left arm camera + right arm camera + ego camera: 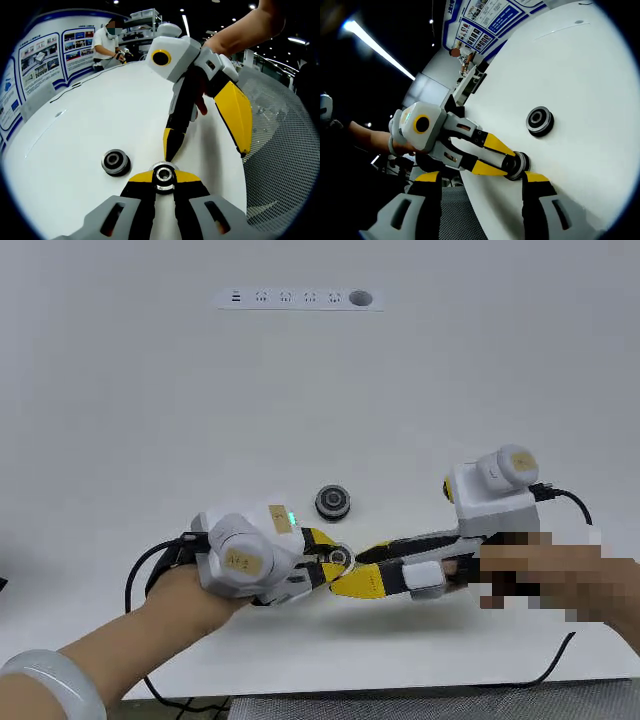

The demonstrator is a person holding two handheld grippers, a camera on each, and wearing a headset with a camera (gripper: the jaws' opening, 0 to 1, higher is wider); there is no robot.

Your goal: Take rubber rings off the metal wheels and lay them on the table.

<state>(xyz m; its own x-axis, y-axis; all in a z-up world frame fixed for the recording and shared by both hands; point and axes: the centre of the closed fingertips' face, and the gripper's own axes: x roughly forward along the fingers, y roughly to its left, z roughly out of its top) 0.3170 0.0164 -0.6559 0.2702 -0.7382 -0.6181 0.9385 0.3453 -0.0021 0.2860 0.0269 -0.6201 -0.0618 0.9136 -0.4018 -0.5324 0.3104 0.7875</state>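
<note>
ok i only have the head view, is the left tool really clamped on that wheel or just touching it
Observer: clamped; in the left gripper view the left tool has both jaws shut on the wheel, one each side.
Operator: and the right tool, closed too
Observer: no, the right tool is open: one jaw tip close by the held wheel, the other far out to the side.
Operator: anyone near the bench
Observer: a person stands beyond the far end of the table, well away from the second wheel.
</note>
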